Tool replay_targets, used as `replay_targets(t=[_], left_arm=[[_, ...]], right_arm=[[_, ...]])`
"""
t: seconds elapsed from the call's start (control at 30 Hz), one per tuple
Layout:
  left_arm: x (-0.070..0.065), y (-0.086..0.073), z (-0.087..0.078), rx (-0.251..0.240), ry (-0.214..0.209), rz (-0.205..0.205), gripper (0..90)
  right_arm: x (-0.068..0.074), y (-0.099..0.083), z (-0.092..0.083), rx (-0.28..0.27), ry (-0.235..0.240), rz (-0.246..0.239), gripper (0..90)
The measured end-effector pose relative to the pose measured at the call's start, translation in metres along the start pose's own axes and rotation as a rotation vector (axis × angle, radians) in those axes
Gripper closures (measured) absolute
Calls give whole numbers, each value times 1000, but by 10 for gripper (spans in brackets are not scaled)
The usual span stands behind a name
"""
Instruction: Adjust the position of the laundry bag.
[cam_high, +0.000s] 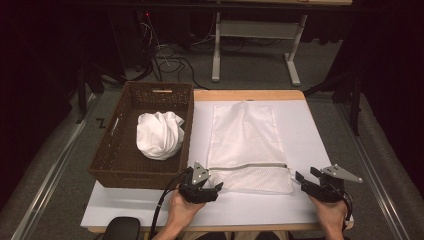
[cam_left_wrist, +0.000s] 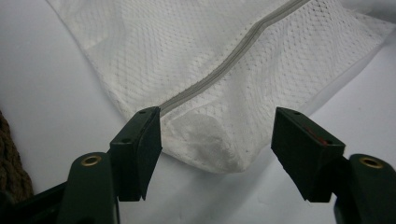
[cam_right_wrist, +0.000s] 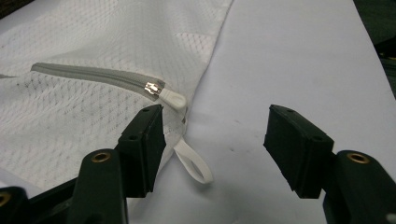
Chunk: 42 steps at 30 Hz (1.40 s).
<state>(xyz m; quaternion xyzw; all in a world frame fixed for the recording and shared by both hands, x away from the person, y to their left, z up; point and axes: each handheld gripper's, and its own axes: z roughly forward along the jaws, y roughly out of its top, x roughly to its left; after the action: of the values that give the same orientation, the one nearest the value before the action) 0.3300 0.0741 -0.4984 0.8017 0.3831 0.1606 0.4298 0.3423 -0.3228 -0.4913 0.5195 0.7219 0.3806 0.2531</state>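
white table covering (cam_high: 260, 210) carries a flat mesh laundry bag (cam_high: 247, 145) beside a wicker basket (cam_high: 120, 165). left gripper (cam_high: 204, 191) gapes at the bag's near-left corner; right gripper (cam_high: 309, 182) stands wide, empty, near the zipper pull (cam_right_wrist: 172, 99).

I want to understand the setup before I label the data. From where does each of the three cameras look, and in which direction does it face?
High view: above the person's side, looking forward and down on the table; forearms, both hands, left gripper and right gripper show.
Left gripper view: rides the left gripper, looking along its open jaws at a corner of the mesh bag.
Right gripper view: rides the right gripper, open jaws facing the zipper pull.
Shared: all three show the mesh bag and its grey zipper.
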Motion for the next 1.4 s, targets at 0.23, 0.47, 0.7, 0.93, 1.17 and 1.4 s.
replay_targets(t=[0.23,0.47,0.7,0.93,1.17,1.4], left_arm=[[0,1,0,-3,25,-4,335],[-8,3,3,12,35,38,339],[-8,10,12,37,21,0,341],[-3,19,32,82,60,-37,335],[6,18,48,155,84,-69,315],[4,17,51,170,99,-50,329]], right_arm=[[0,0,2,11,5,3,396],[0,1,5,20,9,-4,390],[2,3,6,41,17,-18,415],[7,7,13,58,40,-33,422],[14,8,25,102,68,-66,430],[15,8,32,138,76,-72,465]])
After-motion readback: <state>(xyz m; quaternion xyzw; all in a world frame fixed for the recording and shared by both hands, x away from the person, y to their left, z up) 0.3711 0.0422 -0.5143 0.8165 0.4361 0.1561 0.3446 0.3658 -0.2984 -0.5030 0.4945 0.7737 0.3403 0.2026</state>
